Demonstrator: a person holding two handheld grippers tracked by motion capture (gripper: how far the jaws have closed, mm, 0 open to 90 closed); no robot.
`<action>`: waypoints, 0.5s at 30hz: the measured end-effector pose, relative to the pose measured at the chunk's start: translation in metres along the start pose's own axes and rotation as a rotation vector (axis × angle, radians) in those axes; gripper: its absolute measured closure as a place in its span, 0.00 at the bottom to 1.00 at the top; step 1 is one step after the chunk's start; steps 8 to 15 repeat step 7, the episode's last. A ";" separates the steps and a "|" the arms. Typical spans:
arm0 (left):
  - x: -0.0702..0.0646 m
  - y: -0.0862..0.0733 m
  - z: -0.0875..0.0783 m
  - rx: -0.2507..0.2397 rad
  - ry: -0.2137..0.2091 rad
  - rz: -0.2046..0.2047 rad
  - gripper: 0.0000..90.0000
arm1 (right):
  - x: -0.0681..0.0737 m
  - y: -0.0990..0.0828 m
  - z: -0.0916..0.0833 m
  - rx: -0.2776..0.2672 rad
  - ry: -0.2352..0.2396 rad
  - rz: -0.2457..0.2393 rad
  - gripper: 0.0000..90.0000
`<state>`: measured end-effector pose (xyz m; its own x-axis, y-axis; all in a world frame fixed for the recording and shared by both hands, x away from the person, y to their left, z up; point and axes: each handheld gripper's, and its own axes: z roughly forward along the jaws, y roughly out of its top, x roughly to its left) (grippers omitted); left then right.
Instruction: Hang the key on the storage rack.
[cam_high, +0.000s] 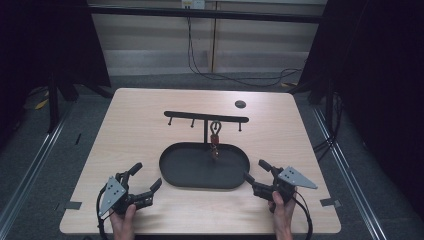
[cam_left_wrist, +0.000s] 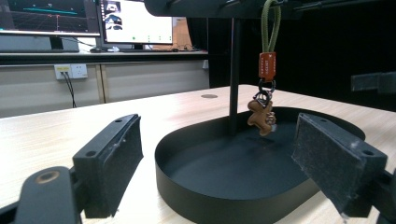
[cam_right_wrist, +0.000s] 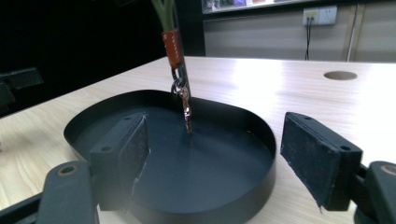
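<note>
Black padded jaws on the left gripper (cam_high: 145, 176) spread wide, nothing between, low beside the tray's left end. Same on the right gripper (cam_high: 256, 170): released, empty, just off the tray's right end. Between the 2, an oval black tray (cam_high: 172, 176) with a T-shaped rack (cam_high: 206, 118). From its bar hangs a keychain (cam_high: 214, 139): green loop, orange tag. Left gripper view: brown gingerbread figure (cam_left_wrist: 261, 117). Right gripper view: charm edge-on, a thin sliver.

From above the near edge we look down on the whole counter (cam_high: 150, 110); both gripper views sit low and close, sharing the black tray (cam_left_wrist: 196, 205) from opposite ends.
</note>
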<state>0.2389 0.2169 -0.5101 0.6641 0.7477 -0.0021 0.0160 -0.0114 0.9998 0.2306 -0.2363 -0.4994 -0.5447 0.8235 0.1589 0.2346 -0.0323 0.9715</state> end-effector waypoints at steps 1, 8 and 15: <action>0.000 0.000 0.000 0.000 0.000 0.000 0.17 | 0.001 -0.003 0.001 -0.003 -0.014 -0.005 0.23; 0.000 0.000 0.000 -0.002 0.000 -0.003 0.17 | 0.004 -0.009 0.000 -0.033 -0.025 -0.030 0.18; 0.000 0.000 0.000 -0.002 0.000 -0.003 0.17 | 0.004 -0.009 0.000 -0.033 -0.025 -0.030 0.18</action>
